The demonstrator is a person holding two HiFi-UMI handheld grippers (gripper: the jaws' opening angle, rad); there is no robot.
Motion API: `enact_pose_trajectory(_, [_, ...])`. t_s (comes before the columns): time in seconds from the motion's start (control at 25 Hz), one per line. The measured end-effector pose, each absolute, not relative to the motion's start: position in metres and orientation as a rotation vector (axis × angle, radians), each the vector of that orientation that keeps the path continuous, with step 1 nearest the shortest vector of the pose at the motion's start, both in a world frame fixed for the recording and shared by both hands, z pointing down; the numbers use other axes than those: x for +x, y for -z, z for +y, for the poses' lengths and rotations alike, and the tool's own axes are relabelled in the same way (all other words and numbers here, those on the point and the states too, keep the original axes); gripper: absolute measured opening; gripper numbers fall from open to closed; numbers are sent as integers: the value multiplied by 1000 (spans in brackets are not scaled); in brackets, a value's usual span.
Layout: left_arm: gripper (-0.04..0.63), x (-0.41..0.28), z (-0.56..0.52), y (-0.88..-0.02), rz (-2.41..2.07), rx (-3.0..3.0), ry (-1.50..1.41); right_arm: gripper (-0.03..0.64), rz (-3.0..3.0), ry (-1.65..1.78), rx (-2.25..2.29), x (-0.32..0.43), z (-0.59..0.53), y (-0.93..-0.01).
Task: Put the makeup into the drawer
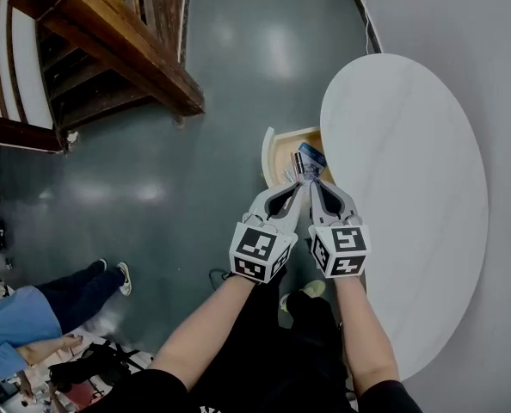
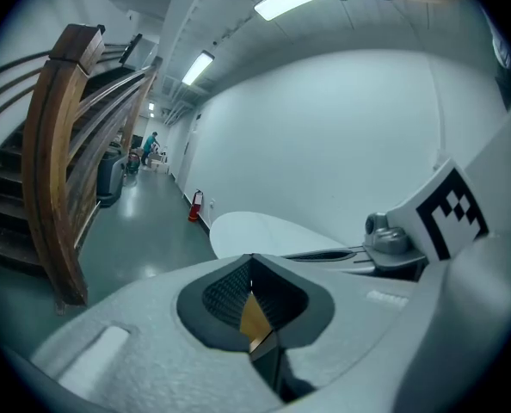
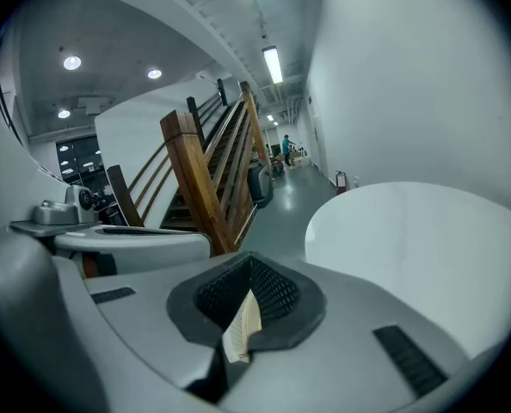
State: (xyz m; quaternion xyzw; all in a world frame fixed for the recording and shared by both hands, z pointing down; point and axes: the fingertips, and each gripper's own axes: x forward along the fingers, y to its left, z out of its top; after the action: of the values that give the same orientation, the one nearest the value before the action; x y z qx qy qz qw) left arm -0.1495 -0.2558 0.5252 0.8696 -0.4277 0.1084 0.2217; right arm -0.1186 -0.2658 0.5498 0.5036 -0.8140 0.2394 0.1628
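A small pale wooden drawer stands open at the left edge of the white oval table. Makeup lies in it: a blue packet and something silvery beside it. My left gripper and right gripper hang side by side just above the drawer, tips pointing at it. In the left gripper view the left gripper has its pads together at the tip. The right gripper looks the same in its own view. Only a thin pale sliver shows in the gap behind each pair of pads, and I see nothing gripped.
A wooden staircase fills the upper left over a grey-green floor. A seated person's legs and shoes are at the lower left. A red fire extinguisher stands by the far wall, and people stand far down the corridor.
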Motion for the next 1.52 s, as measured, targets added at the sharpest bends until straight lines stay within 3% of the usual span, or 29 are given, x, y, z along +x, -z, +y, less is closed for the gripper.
enact_pose_trajectory(0.96, [9,-117,-241,-342,-1163,2602,-191,15,-2430,-456,1587,-81,-252,-356])
enact_pose_trajectory(1.52, [9,-99,-230,-278,-1172,2687,-121,14,-2474,-288,1660,-56,-246,-279])
